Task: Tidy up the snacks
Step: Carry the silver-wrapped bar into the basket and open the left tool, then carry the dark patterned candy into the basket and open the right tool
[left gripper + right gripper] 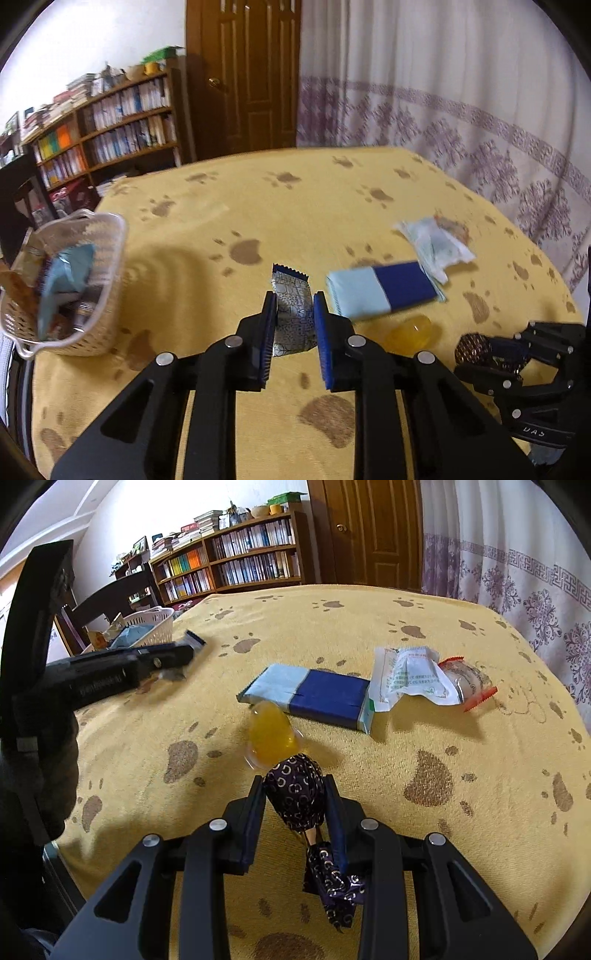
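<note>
Left wrist camera is showing the left gripper (294, 317) clamping its blue pads on a silver patterned snack packet (291, 314), lifted above the yellow paw-print tablecloth (258, 192) — the white lattice basket (107, 258), already holding several packets, is sitting off to the left near the table's edge. Right wrist camera is showing the right gripper (295, 797) squeezing its jaws on a dark purple foil-wrapped candy (295, 794), hovering just beside a yellow jelly cup (271, 734). Waiting on the cloth are a blue-and-pale-blue box (314, 696) and, touching its far end, a white crinkled pouch (410, 675) lying against a clear pastry wrapper with red ends (469, 683). Both hands appear to be mid-carry — each next needing to travel over the basket's rim before letting go, the right having farther to go.
</note>
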Motion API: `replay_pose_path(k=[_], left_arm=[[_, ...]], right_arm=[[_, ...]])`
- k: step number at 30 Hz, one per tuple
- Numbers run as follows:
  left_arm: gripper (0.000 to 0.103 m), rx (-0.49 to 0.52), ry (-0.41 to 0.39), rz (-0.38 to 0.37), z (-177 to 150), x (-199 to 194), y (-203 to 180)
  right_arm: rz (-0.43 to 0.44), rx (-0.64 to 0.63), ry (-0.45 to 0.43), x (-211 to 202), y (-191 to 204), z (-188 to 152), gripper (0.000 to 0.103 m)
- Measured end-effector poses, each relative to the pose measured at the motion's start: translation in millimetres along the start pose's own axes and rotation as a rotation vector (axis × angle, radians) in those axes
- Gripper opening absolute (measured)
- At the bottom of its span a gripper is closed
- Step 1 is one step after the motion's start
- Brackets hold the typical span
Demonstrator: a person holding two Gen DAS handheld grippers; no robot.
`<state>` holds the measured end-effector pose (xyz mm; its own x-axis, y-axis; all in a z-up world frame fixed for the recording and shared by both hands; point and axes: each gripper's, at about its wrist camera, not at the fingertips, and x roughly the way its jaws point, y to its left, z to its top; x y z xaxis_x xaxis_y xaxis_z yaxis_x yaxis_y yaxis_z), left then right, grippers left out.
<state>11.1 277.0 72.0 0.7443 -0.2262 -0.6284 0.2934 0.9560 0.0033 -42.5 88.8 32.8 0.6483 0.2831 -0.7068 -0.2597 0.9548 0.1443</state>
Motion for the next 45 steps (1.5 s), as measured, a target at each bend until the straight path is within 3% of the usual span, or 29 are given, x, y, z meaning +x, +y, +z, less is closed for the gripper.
replay_pose_path(k=[16,30,32,34,35,38,40,45], left_arm=[[0.021,-0.155,-0.110,0.108,20,-43,73],[0.021,-0.353,-0.109,0.237,9,-50,161],[0.026,-0.379,-0.104,0.243,7,-51,169],[0.052,-0.405,-0.112,0.257,6,-55,176],[0.059,-0.416,-0.121,0.267,6,-57,178],[0.067,-0.436,-0.143,0.275,6,-64,183],[0.078,-0.454,-0.157,0.282,6,-70,187],[0.091,-0.480,-0.186,0.308,7,-81,191]], right_arm=[[0.022,-0.016,-0.025,-9,10,3,0.032],[0.054,-0.027,-0.022,-11,19,5,0.032],[0.054,-0.029,-0.023,-11,20,5,0.032],[0.056,-0.030,-0.023,-12,21,6,0.032],[0.059,-0.029,-0.024,-13,21,6,0.032],[0.072,-0.028,-0.026,-14,22,7,0.032],[0.080,-0.029,-0.028,-15,23,9,0.032],[0.104,-0.037,-0.034,-18,29,16,0.032]])
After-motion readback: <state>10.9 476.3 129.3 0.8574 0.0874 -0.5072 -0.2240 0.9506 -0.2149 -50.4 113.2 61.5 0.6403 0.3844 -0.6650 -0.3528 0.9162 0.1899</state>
